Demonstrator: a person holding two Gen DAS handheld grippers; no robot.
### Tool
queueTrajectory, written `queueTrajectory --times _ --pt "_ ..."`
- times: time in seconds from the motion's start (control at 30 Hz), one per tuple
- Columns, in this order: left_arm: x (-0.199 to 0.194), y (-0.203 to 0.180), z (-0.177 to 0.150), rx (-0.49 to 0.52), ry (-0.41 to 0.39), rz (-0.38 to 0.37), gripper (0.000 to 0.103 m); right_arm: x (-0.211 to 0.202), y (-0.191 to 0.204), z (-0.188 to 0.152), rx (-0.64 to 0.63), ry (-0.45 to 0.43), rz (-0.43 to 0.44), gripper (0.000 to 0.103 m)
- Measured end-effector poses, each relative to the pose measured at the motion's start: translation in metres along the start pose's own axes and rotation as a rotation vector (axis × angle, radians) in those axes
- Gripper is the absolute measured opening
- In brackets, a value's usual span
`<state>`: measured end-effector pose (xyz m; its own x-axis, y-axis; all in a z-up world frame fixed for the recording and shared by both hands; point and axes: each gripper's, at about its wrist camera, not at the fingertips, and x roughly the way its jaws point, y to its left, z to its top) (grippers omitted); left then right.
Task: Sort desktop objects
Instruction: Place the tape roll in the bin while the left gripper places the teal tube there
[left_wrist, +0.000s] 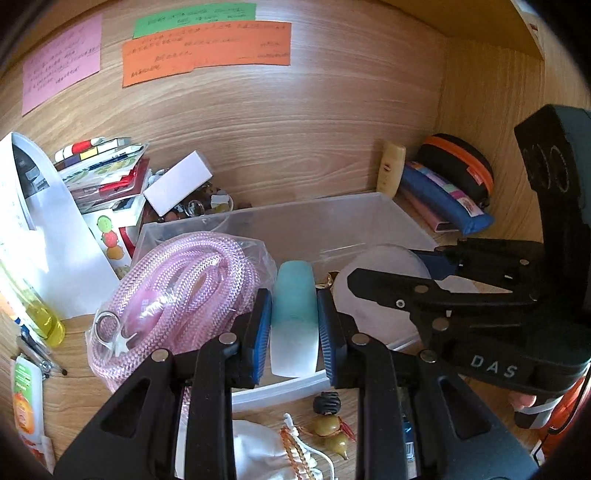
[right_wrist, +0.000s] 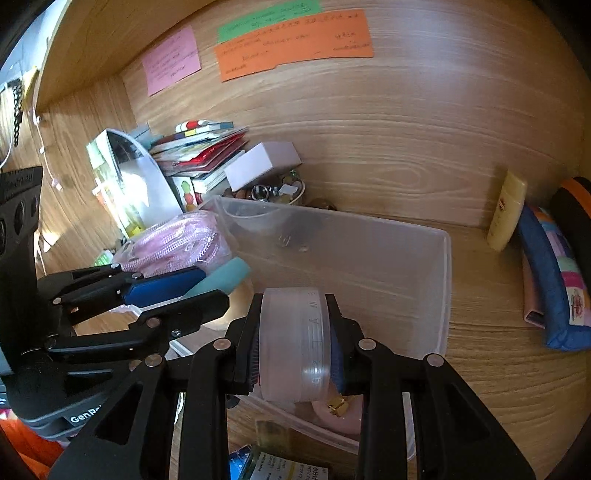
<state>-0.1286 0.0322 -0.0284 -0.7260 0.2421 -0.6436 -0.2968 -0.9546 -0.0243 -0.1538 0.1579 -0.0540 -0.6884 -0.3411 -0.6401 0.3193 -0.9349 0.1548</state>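
My left gripper (left_wrist: 294, 325) is shut on a teal and white tube (left_wrist: 294, 314), held upright over the near edge of a clear plastic bin (left_wrist: 369, 218). My right gripper (right_wrist: 294, 350) is shut on a frosted round jar (right_wrist: 293, 347), also above the bin (right_wrist: 447, 280). In the left wrist view the right gripper (left_wrist: 391, 273) reaches in from the right with the jar (left_wrist: 376, 291) in it. In the right wrist view the left gripper (right_wrist: 207, 286) and its tube (right_wrist: 225, 278) come in from the left. A bagged pink hose (left_wrist: 177, 295) lies against the bin's left side.
Books and a white box (left_wrist: 177, 182) pile up at the back left. A cream bottle (left_wrist: 392, 168), a blue pouch (left_wrist: 447, 201) and a black-and-orange case (left_wrist: 461, 166) sit back right. A white cloth bag (left_wrist: 258, 450), gourd beads (left_wrist: 328, 428) and a yellow bottle (left_wrist: 40, 314) lie nearby.
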Motion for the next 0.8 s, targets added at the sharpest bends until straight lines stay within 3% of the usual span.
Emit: queueTrajectory --times 0.37,0.63,0.8 --pt "-0.006 0.005 0.001 -0.034 0.0 -0.052 0.024 -0.006 0.006 -0.005 -0.047 -0.049 -0.066 0.031" --pt "-0.023 0.005 0.001 -0.043 -0.037 -0.074 0.025 -0.015 0.006 -0.002 -0.047 -0.07 -0.091 0.058" --pt "-0.043 0.008 0.003 -0.051 -0.084 -0.059 0.04 -0.027 0.009 0.0 -0.04 -0.09 -0.121 0.07"
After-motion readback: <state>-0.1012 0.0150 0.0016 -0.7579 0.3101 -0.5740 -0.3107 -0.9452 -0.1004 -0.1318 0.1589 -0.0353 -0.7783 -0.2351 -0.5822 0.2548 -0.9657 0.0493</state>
